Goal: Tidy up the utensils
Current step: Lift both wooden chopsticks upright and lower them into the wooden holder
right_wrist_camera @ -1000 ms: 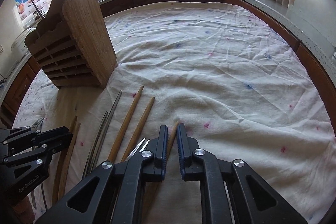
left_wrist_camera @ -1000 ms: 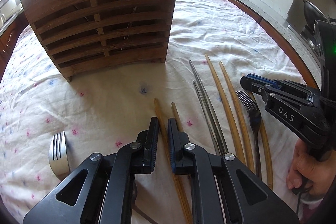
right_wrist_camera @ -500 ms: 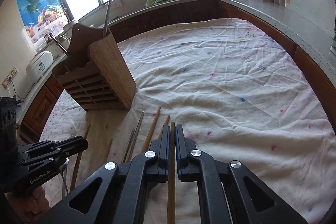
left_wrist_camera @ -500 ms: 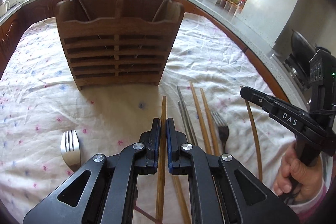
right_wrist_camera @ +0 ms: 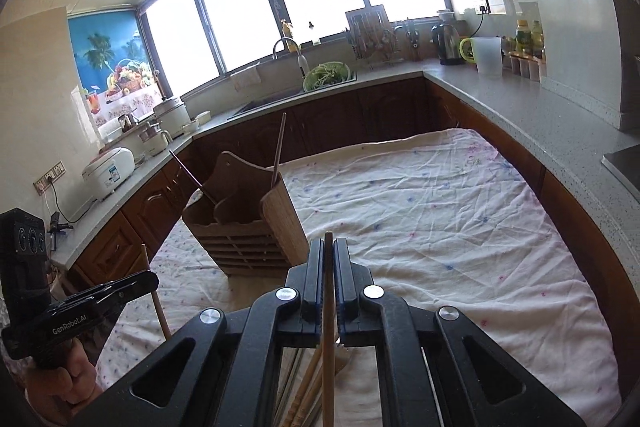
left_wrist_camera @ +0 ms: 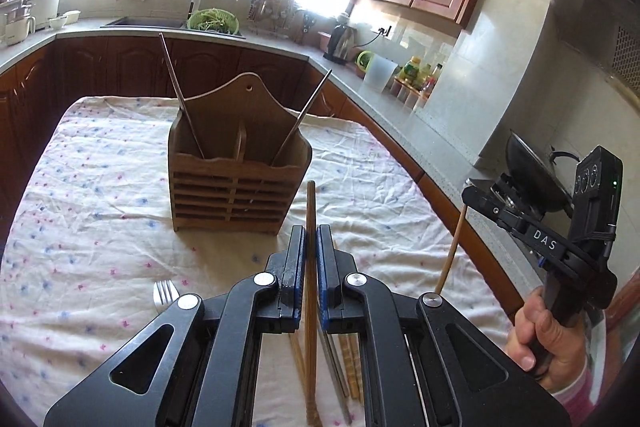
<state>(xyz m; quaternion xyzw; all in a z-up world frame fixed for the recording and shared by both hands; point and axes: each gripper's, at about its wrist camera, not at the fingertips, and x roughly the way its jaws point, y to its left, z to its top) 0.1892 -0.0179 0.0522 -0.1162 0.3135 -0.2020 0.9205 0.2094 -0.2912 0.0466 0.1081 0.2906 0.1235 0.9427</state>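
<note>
A wooden slatted utensil holder (left_wrist_camera: 236, 187) stands on the clothed table, with two metal chopsticks (left_wrist_camera: 180, 99) leaning in it; it also shows in the right wrist view (right_wrist_camera: 248, 227). My left gripper (left_wrist_camera: 311, 239) is shut on a wooden chopstick (left_wrist_camera: 310, 291), lifted above the table in front of the holder. My right gripper (right_wrist_camera: 329, 251) is shut on another wooden chopstick (right_wrist_camera: 328, 339), raised to the holder's right. Several chopsticks (left_wrist_camera: 348, 367) lie below on the cloth. A fork (left_wrist_camera: 165, 291) lies to the left.
The table has a white floral cloth (right_wrist_camera: 440, 219). Kitchen counters (right_wrist_camera: 520, 115) ring it, with a sink, kettle (left_wrist_camera: 340, 41), jars and a wok (left_wrist_camera: 532, 171) on the stove at right. The right gripper shows in the left wrist view (left_wrist_camera: 472, 193).
Both grippers have risen from the table, each with a wooden chopstick shut in it. The holder now appears farther away and lower in both views.
</note>
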